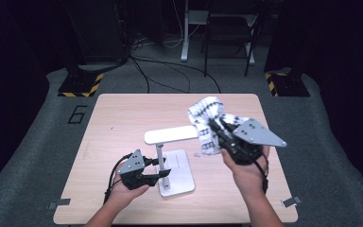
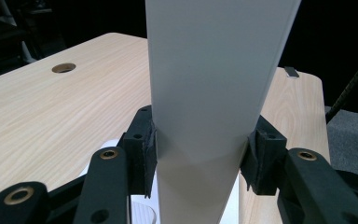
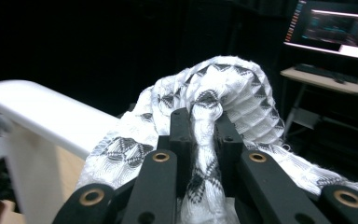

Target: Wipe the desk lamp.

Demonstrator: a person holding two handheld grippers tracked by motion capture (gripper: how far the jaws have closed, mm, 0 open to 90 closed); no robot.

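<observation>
A white desk lamp stands on the wooden table, with a flat base, an upright stem and a flat head pointing right. My left gripper is shut on the lamp's stem, its pads pressing both sides. My right gripper is shut on a white cloth with a black pattern, held in the air at the right end of the lamp head. The cloth bunches between the jaws and drapes over them.
The table has a cable hole in its top. Cables trail over the grey floor beyond the table, between stand bases with yellow-black tape. A lit monitor sits on a desk in the dark background.
</observation>
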